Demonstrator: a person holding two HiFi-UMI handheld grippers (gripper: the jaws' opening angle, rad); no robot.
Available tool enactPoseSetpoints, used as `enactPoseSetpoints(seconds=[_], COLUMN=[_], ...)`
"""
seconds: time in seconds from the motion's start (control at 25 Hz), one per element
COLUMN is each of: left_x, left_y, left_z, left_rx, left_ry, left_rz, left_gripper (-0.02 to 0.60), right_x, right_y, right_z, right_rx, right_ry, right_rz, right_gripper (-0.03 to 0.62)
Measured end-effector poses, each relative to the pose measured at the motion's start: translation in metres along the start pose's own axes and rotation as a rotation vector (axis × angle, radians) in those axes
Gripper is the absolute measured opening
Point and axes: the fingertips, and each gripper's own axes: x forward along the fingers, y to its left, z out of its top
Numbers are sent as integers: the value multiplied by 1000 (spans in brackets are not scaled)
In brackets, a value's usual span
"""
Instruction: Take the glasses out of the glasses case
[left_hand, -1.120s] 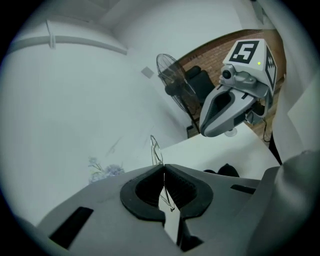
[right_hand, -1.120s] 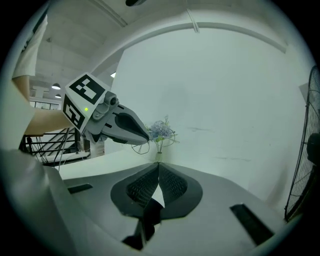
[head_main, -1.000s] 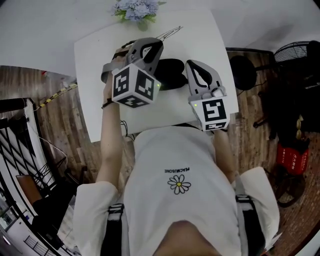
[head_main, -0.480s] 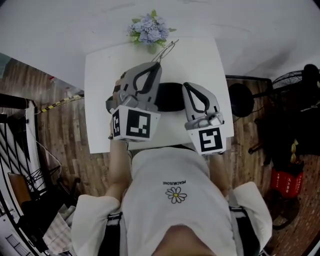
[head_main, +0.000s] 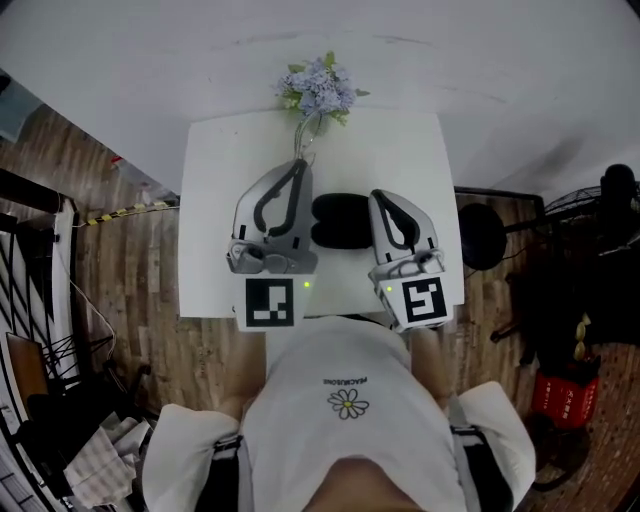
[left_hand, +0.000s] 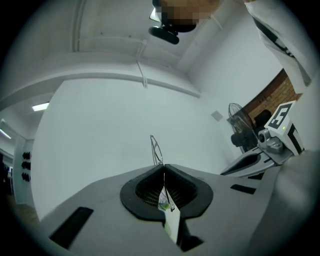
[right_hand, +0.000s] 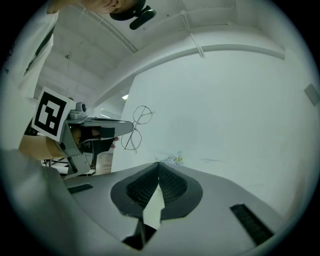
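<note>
Thin wire-framed glasses stick out past the tip of my left gripper, which is shut on them. In the left gripper view the frame wire rises from between the closed jaws of that gripper. The right gripper view shows both round lenses of the glasses hanging in the air from the left gripper. The black glasses case lies on the white table between the two grippers. My right gripper hovers right of the case, and its jaws are shut on nothing.
A small bunch of pale blue flowers stands at the table's far edge, just beyond the glasses. A white wall runs behind the table. A black fan and dark gear stand on the wooden floor to the right.
The left gripper has risen and rolled upright with the glasses in its jaws. The right gripper rose a little. The head view has shifted, so the table sits lower in the picture.
</note>
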Motion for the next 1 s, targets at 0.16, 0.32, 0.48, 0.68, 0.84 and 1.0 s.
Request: enactPoseSetpoints(seconds=[0.16,0.32,0.48,0.68,0.84,1.0], left_x=[-16,-25,-33,-38,-40,-36], left_y=[12,24,35,42,46,49], left_z=[1,-3,-7,-10,-11,-14], left_rx=[-198,-268,-285,-276,-263,-248], left_ry=[-91,-126,-130,-122,-121,-119], left_rz=[137,213,274,310,325,330], left_gripper=[20,20,20,20,20,20], right_x=[1,2,4,6,9,13], right_y=[1,1,1,-4,-6,-6], right_z=[5,10,12,9,9,7], right_rx=[-9,5,37,56,58,51], right_ry=[-14,-32,-33,-21,-22,-18], right_rz=[-1,-3,-3,-20,-27,-27], right_gripper=[9,9,9,9,9,9])
